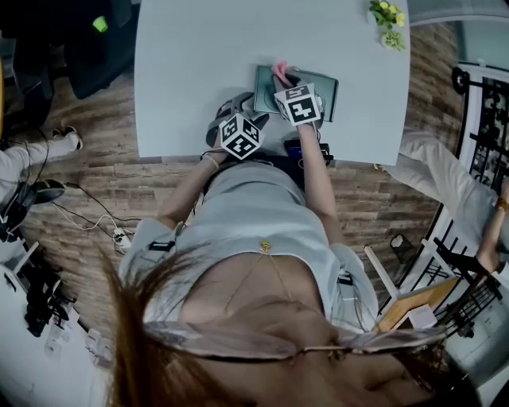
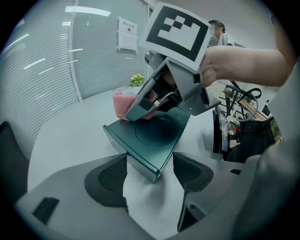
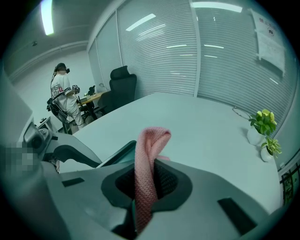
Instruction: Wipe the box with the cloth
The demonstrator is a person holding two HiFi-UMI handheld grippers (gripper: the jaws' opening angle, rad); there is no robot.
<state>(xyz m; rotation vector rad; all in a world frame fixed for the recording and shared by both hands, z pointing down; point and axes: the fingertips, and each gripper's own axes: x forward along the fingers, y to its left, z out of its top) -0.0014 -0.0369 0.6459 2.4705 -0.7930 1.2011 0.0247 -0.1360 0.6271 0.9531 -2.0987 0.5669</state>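
A dark green flat box [image 1: 318, 89] lies on the white table [image 1: 191, 71] near its front edge. My right gripper [image 1: 288, 79] is over the box's far left part, shut on a pink cloth [image 1: 279, 71]. In the right gripper view the cloth [image 3: 150, 145] stands up in a loop between the closed jaws, with the box's edge [image 3: 117, 154] just beyond. In the left gripper view the right gripper [image 2: 147, 105] presses the cloth [image 2: 122, 104] onto the box's lid [image 2: 159, 133]. My left gripper [image 2: 150, 173] is open, and the box's near corner pokes between its jaws.
Small potted plants [image 1: 388, 17] stand at the table's far right corner. A black device [image 1: 308, 149] sits at the front edge by my right arm. Office chairs [image 3: 122, 86] and a standing person [image 3: 63, 98] are beyond the table; another person [image 1: 445, 191] is at the right.
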